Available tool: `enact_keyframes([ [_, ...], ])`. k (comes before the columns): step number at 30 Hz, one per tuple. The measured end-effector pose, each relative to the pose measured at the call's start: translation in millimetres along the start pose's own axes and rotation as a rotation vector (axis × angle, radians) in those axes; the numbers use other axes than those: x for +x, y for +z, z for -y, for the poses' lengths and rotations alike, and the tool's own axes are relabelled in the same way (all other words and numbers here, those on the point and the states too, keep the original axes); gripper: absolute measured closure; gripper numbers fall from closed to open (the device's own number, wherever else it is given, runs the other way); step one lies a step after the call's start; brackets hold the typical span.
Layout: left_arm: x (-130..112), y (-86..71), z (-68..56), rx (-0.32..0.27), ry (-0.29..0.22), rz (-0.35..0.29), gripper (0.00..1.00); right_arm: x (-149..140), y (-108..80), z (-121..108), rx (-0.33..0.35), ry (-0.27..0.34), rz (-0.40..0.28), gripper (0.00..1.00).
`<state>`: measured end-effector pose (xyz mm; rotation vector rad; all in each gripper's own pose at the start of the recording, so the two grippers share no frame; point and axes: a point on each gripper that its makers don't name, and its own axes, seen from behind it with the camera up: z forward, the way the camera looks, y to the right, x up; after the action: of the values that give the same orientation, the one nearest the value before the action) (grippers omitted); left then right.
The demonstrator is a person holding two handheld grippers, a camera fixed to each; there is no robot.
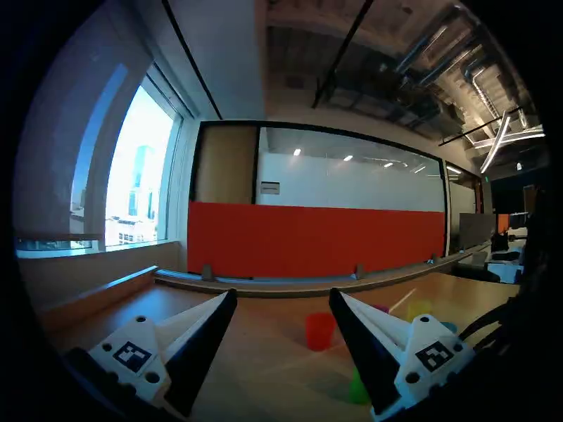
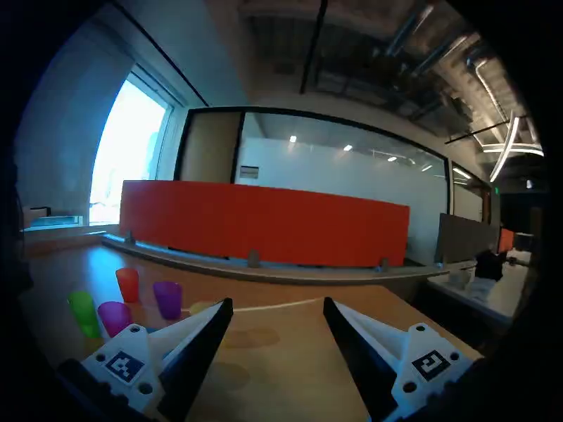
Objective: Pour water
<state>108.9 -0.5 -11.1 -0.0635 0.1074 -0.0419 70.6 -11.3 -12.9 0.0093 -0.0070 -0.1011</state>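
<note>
The left gripper (image 1: 281,294) has its two fingers (image 1: 200,337) spread wide apart, with nothing between them and nothing touching either one; they hang above the wooden table (image 1: 274,380). Ahead of the gap, nearer the right finger than the left, a red cup (image 1: 320,330) stands upright on the table, apart from both fingers; a green cup (image 1: 358,389) sits low against the inner edge of the right finger, partly hidden behind it, and whether it touches cannot be told. Past the right fingertip a yellow cup (image 1: 419,308) stands farther off; a sliver of a pink cup (image 1: 381,307) shows just beside that tip.

The right gripper (image 2: 276,302) is likewise wide open, its fingers (image 2: 352,352) holding nothing, with bare table (image 2: 281,359) between them. The cups stand in a cluster well to the left of the left finger: the red cup (image 2: 128,283) farthest back; a purple cup (image 2: 167,299) just beside it and closest to the fingertip; a magenta cup (image 2: 114,318) and the green cup (image 2: 83,313) nearer, just above the finger's base; all upright and none touching the fingers.

Beyond the fingers in both views an orange partition (image 2: 267,225) runs along the far edge of the table.
</note>
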Motion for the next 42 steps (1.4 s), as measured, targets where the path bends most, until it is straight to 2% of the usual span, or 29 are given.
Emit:
enact_keyframes([
  [5,-2.8,-2.9,4.6,0.031,0.041,-0.013,0.02,-0.2,0.9,-3.8,-0.016,0.008,0.010,0.00],
  [9,-10.1,-5.4,6.2,0.049,0.054,-0.016,0.02,-3.5,0.3,-0.6,-0.018,0.014,0.028,0.00],
  [14,-27.3,-7.4,3.6,0.043,0.044,-0.011,0.02,-7.0,1.7,4.3,-0.020,-0.009,0.043,0.00],
  [17,-36.3,-7.1,7.4,0.057,0.039,-0.003,0.02,-6.1,2.9,1.1,-0.038,-0.019,0.044,0.00],
  [29,-64.9,-8.0,17.1,0.100,-0.001,0.013,0.03,-2.3,-1.2,-10.2,-0.070,0.031,0.045,0.00],
  [42,-85.6,-7.8,19.6,0.109,-0.006,0.048,0.02,-6.3,-3.3,-11.3,-0.068,0.021,0.064,0.00],
])
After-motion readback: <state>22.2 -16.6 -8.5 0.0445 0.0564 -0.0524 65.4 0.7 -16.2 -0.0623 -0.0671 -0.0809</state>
